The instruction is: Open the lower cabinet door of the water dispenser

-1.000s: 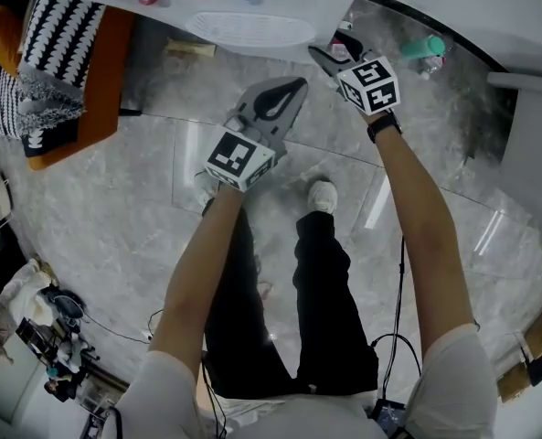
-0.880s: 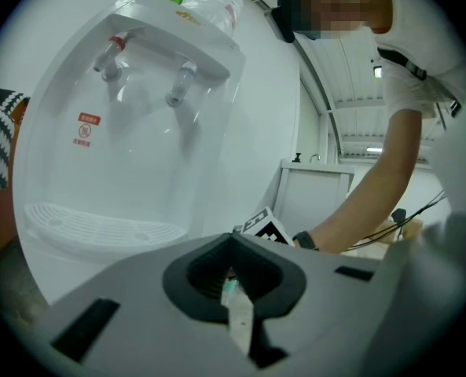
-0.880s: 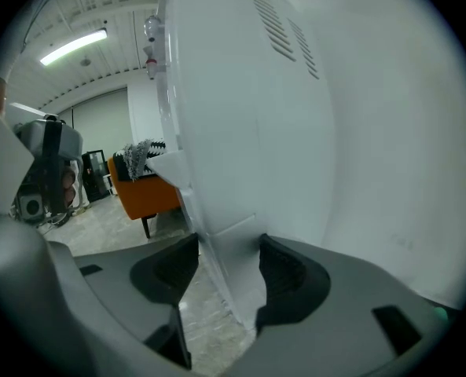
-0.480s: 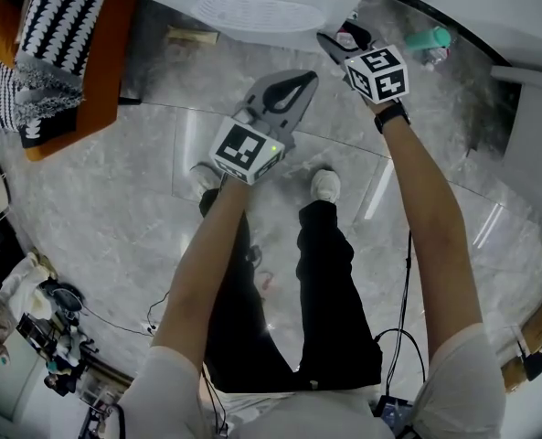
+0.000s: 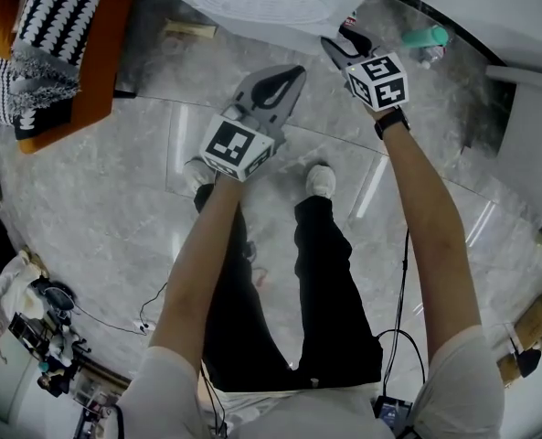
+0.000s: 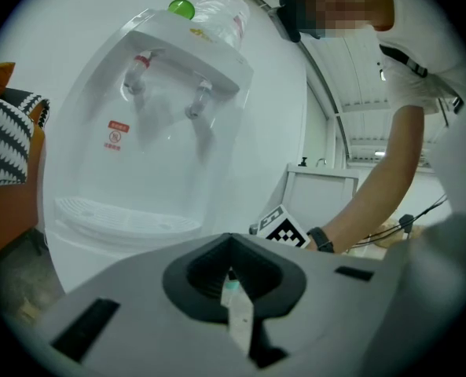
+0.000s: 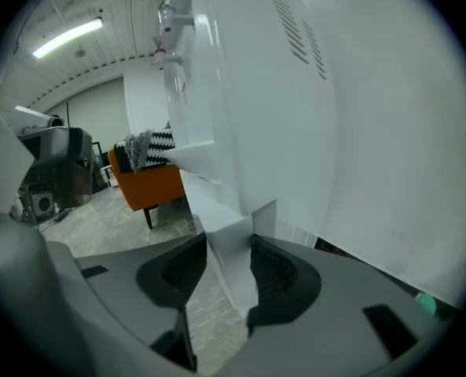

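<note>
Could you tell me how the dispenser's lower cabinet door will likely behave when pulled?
Probably stiff: the door edge runs straight where the right gripper, jaws just now closing, pinches it. Likely light and slippery: a thin, smooth, glossy panel.

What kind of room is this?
Probably an office lounge or break area: a white water dispenser stands beside an orange seat with a black-and-white cushion, on a shiny grey stone floor.

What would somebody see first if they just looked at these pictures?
The big white water dispenser fills the left gripper view, with a clear bottle on top. In the right gripper view, the right gripper has just been closing its jaws on the white edge of the cabinet door. An orange chair with a black-and-white cushion sits at the head view's upper left.
</note>
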`<state>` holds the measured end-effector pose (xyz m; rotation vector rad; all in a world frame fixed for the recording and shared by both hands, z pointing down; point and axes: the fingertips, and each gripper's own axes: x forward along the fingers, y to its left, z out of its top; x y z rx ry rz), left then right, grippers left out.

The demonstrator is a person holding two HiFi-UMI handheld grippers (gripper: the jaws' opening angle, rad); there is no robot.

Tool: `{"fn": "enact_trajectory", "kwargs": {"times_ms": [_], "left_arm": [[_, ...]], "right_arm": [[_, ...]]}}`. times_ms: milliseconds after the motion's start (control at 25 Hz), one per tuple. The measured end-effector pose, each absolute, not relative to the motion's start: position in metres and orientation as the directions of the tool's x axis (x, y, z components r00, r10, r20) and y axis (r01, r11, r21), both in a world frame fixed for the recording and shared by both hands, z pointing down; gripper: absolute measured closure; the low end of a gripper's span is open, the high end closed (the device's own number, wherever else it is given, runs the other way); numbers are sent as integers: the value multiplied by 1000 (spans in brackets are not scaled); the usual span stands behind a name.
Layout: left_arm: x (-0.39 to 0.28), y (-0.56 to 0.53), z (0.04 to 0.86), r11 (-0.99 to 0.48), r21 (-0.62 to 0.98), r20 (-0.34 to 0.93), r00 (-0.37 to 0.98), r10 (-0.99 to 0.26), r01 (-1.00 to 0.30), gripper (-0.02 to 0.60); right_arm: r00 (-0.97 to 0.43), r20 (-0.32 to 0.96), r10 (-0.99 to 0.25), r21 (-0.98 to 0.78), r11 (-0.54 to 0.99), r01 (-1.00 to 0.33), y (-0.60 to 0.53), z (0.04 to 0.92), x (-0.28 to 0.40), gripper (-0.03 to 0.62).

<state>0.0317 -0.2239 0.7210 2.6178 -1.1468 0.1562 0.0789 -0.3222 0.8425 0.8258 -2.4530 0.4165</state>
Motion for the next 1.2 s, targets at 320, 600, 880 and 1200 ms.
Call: {"fn": "enact_trajectory", "kwargs": {"times_ms": [320, 600, 880, 1200], "left_arm": [[19, -213, 713, -630, 223, 211, 668, -714, -744, 571], [2, -199, 712, -615, 235, 223, 658, -719, -753, 571], [-16, -193, 712, -597, 248, 230, 646, -728, -762, 571], [-24, -182, 709, -598, 245, 248, 645, -722, -763, 571]], "right_arm": [[-684, 581, -441, -128, 780, -612, -297, 844, 74, 413], [-665, 603, -440, -127, 770, -625, -285, 845, 70, 413], [-649, 625, -434, -122, 767, -629, -272, 845, 66, 414], [-651, 648, -397, -123, 788, -603, -249, 844, 61, 421]]}}
